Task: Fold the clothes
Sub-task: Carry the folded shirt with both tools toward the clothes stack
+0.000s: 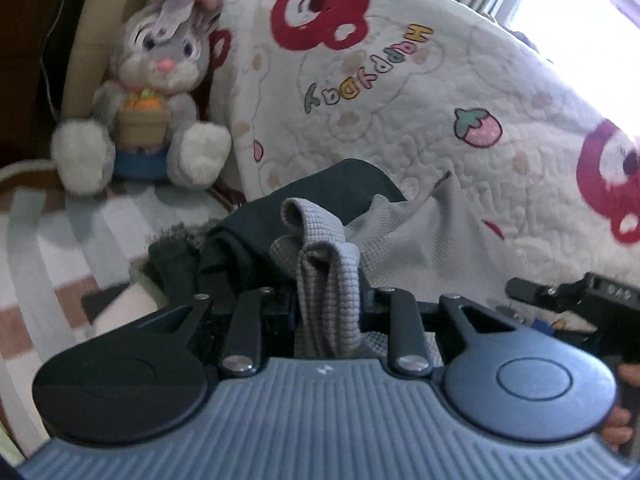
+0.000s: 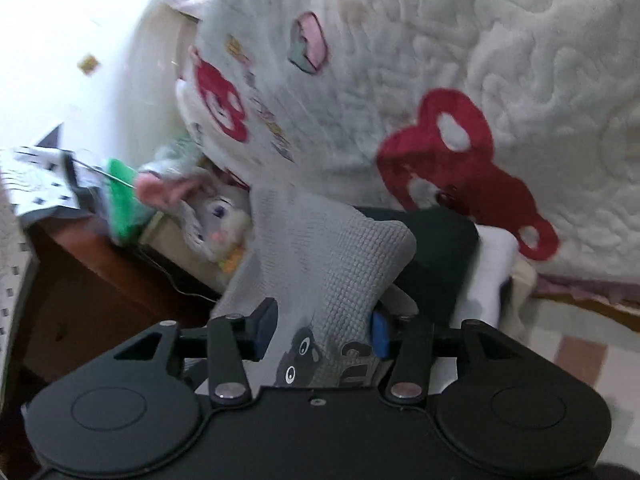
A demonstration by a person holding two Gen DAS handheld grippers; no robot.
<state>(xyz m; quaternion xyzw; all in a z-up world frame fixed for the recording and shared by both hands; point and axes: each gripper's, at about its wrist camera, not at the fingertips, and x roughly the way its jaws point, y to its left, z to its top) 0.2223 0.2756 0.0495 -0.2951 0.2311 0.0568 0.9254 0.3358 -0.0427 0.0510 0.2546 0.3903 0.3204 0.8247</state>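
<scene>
Two grippers at a grey waffle-knit garment [image 1: 332,280] on the bed

The left gripper [image 1: 326,312] stays out of it only in name: its jaws are clamped on a bunched fold, likely to anchor that edge; the right gripper [image 2: 318,330] stands apart, cloth lying loose between its blue pads [image 2: 380,334]; just beyond lie dark clothes [image 1: 280,216]; further off, a bear-print quilt [image 1: 400,92] and plush rabbit [image 1: 156,92].

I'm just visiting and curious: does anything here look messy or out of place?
Yes. The grey waffle-knit garment is bunched into ropey folds in the left hand-held gripper rather than lying flat, and it sits on a heap of dark clothes. The plush rabbit has a tag flopped over its forehead.
</scene>
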